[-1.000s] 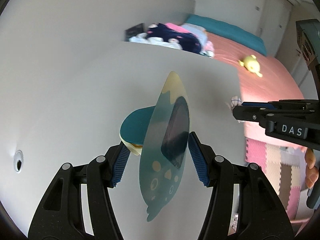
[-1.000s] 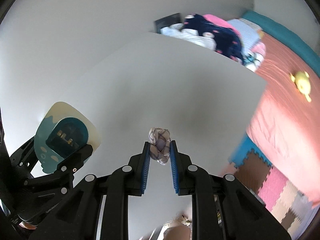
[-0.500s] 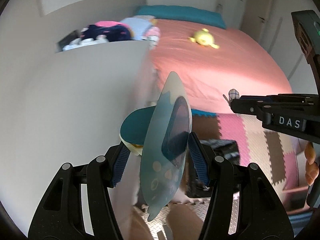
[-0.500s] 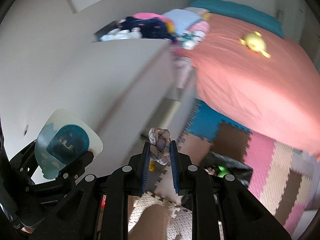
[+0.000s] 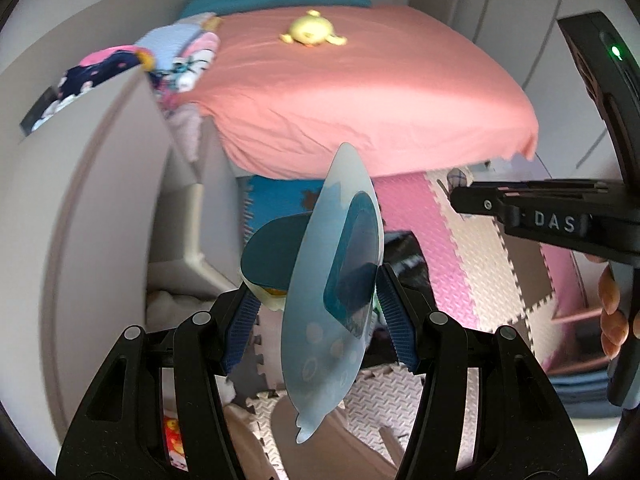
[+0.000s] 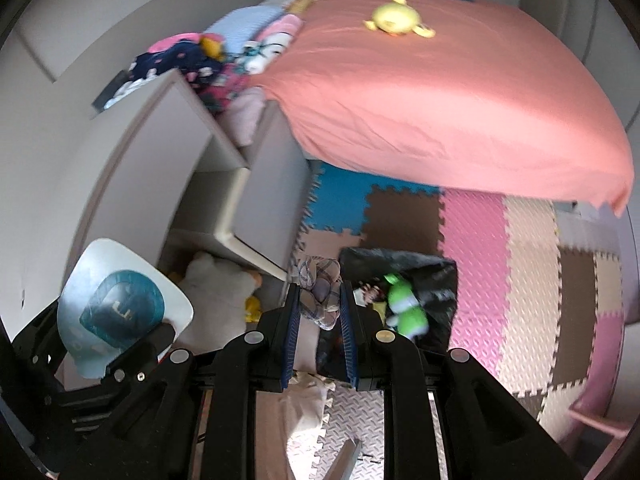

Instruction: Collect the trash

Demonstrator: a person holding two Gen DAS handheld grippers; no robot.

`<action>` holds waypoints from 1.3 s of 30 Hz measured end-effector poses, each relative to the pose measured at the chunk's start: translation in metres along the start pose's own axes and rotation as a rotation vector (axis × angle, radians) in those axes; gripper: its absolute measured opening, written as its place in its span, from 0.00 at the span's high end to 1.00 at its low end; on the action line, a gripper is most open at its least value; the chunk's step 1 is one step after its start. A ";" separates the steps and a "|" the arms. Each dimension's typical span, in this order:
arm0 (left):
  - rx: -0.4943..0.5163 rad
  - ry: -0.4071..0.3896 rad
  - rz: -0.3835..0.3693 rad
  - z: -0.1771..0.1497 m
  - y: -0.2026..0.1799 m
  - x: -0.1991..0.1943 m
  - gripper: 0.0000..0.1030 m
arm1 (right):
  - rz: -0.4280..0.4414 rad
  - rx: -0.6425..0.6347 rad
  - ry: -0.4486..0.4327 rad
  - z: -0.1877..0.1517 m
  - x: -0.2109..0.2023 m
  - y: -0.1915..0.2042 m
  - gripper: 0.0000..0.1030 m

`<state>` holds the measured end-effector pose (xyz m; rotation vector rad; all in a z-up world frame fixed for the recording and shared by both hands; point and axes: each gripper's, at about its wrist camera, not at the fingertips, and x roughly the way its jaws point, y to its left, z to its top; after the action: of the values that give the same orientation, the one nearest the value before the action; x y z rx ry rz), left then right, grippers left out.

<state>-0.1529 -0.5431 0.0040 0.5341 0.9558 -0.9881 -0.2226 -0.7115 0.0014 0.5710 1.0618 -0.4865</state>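
Trash in both grippers: left gripper [image 5: 316, 320] clamps a thin blister package [image 5: 332, 292] by its blue bulge; stiff card, light, likely slippery. Right gripper [image 6: 319, 320] pinches a crumpled wrapper [image 6: 318, 292], soft, weightless. Black trash bag [image 6: 432, 280] lies just ahead, below.

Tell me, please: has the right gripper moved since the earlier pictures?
Yes. The right gripper, shut on a crumpled wrapper, has swung off the white desk toward the black bag beside the bed.

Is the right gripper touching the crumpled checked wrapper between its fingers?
Touching. The right wrist view shows both blue pads of the right gripper pressed against the crumpled checked wrapper, no gap either side.
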 end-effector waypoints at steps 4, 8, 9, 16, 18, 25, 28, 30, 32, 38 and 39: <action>0.035 0.043 -0.004 0.002 -0.025 0.018 0.45 | -0.045 0.028 0.029 -0.008 0.009 -0.027 0.79; 0.067 0.088 0.008 0.001 -0.045 0.035 0.43 | -0.062 0.044 0.070 -0.009 0.021 -0.042 0.79; 0.076 0.106 0.013 0.000 -0.049 0.040 0.28 | -0.068 0.049 0.095 -0.010 0.027 -0.044 0.67; 0.163 0.124 0.126 -0.008 -0.066 0.053 0.06 | -0.236 0.100 0.176 -0.023 0.054 -0.068 0.02; 0.164 0.129 0.130 -0.008 -0.066 0.055 0.06 | -0.240 0.103 0.180 -0.027 0.057 -0.073 0.02; 0.130 0.131 0.105 -0.007 -0.056 0.054 0.06 | -0.244 0.104 0.171 -0.028 0.055 -0.069 0.02; 0.113 0.124 0.095 -0.007 -0.053 0.050 0.06 | -0.241 0.097 0.159 -0.021 0.052 -0.062 0.02; 0.103 0.119 0.088 -0.008 -0.048 0.046 0.06 | -0.238 0.088 0.150 -0.018 0.049 -0.055 0.02; 0.090 0.112 0.084 -0.008 -0.044 0.043 0.06 | -0.235 0.077 0.142 -0.016 0.047 -0.047 0.02; 0.049 0.075 0.073 -0.005 -0.023 0.024 0.06 | -0.219 0.043 0.107 -0.006 0.036 -0.016 0.02; 0.042 0.067 0.076 -0.004 -0.018 0.019 0.06 | -0.215 0.032 0.097 -0.003 0.033 -0.007 0.02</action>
<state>-0.1663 -0.5574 -0.0134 0.6373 0.9689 -0.9285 -0.2157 -0.7184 -0.0312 0.5151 1.2167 -0.6698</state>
